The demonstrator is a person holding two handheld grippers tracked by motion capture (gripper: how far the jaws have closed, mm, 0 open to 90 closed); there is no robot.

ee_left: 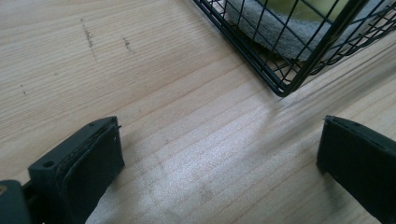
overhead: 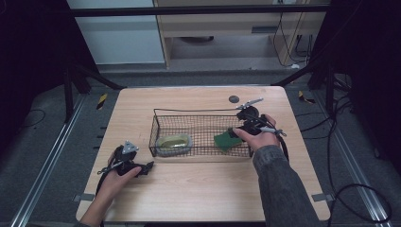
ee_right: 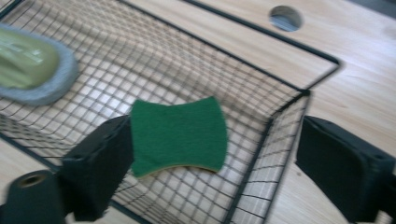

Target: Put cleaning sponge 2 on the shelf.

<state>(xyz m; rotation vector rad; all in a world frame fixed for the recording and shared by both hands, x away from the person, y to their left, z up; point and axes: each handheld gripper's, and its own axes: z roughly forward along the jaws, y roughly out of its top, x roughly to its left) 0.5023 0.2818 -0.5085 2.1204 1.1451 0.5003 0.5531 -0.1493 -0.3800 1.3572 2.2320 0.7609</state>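
Desk: pale wood top, seen whole in the high view; a round grey hole sits near its far edge, and the right gripper view shows that hole beyond the basket's corner. The left gripper view adds close wood grain and a few small dark marks.

Wire basket: black mesh, rectangular, standing mid-desk. The high view gives its full outline; the left gripper view shows one bottom corner resting on the desk; the right gripper view looks down through its rim onto the mesh floor.

Grey-edged yellow-green pad: lies in the basket's left end; its grey felt edge shows through the mesh in the left gripper view.

Green sponge: in the basket's right end. The right gripper view shows it lying flat on the mesh, green face up, with a thin yellow layer along its near edge.

Right gripper: held over the basket's right end. Fingers spread wide, one at the sponge's edge inside the basket, the other outside the basket's wall; whether the near one touches the sponge cannot be told. Nothing pinched.

Left gripper: low over the desk, just before the basket's left front corner. Fingers spread wide over bare wood, holding nothing.
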